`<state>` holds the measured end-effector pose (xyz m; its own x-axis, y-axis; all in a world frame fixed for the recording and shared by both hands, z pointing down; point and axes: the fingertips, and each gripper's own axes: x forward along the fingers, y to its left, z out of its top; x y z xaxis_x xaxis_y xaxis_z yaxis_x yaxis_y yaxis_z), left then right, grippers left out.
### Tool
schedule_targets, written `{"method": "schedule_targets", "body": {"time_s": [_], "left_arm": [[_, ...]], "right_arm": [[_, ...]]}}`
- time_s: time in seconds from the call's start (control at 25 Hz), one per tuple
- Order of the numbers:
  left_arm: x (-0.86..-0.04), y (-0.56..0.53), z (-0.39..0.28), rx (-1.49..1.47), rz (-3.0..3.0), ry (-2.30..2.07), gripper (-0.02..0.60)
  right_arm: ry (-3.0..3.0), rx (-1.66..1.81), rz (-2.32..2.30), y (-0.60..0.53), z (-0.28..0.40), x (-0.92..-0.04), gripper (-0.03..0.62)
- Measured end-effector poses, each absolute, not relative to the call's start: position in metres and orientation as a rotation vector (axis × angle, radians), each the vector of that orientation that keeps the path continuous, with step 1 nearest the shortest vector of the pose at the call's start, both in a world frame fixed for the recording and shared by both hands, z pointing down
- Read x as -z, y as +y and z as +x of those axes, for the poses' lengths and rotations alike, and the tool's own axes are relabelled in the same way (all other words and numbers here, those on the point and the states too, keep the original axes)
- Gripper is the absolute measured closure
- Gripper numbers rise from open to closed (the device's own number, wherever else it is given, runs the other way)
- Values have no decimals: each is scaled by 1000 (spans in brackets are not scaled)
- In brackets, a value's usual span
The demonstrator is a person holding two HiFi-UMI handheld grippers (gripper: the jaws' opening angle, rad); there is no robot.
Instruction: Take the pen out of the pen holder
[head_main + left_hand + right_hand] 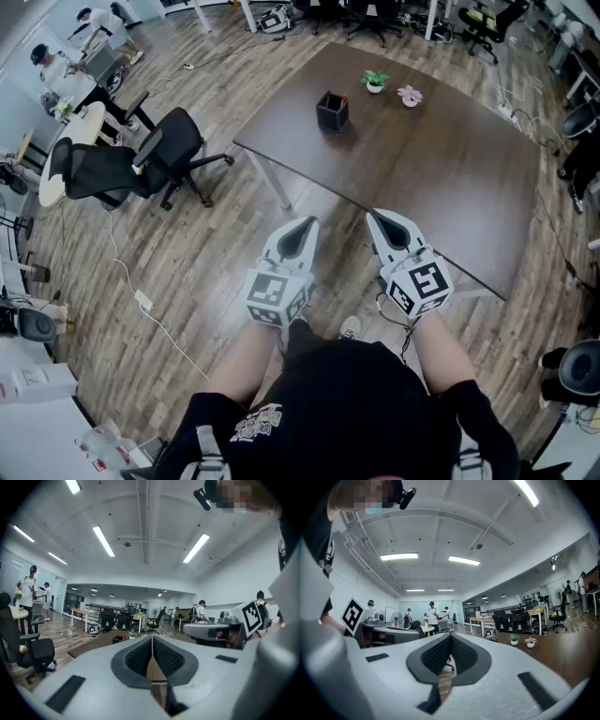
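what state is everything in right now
left gripper, fingers shut, empty
right gripper, fingers shut, empty
pen holder, upright on the table
pen, standing in the pen holder, not yet taken
green plant, upright in its pot
pink plant, upright in its pot

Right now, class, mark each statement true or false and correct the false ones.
The left gripper and the right gripper both have shut, empty jaws. True.
The black square pen holder lies tipped over on the floor. False: it stands upright on the dark brown wooden table.
A green plant in a white pot and a pink plant in a white pot stand on that table. True.
The left gripper touches the pen holder. False: it is held well short of it.
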<state>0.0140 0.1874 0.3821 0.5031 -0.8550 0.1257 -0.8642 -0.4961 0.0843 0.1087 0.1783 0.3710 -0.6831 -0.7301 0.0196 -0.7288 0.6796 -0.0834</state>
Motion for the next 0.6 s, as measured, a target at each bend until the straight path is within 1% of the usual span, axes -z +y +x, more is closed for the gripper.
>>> {"method": "schedule_targets", "body": {"time_s": [0.52, 0.56, 0.6], "left_arm": [[-380, 170, -12, -70, 2606, -1466, 568], [-380, 167, -16, -68, 2607, -1465, 568], [-380, 163, -21, -67, 2608, -1465, 568]], "right_arm": [[2831, 196, -1233, 161, 86, -371, 586], [2824, 197, -1238, 157, 83, -371, 585], [2818, 197, -1244, 153, 79, -371, 569]]}}
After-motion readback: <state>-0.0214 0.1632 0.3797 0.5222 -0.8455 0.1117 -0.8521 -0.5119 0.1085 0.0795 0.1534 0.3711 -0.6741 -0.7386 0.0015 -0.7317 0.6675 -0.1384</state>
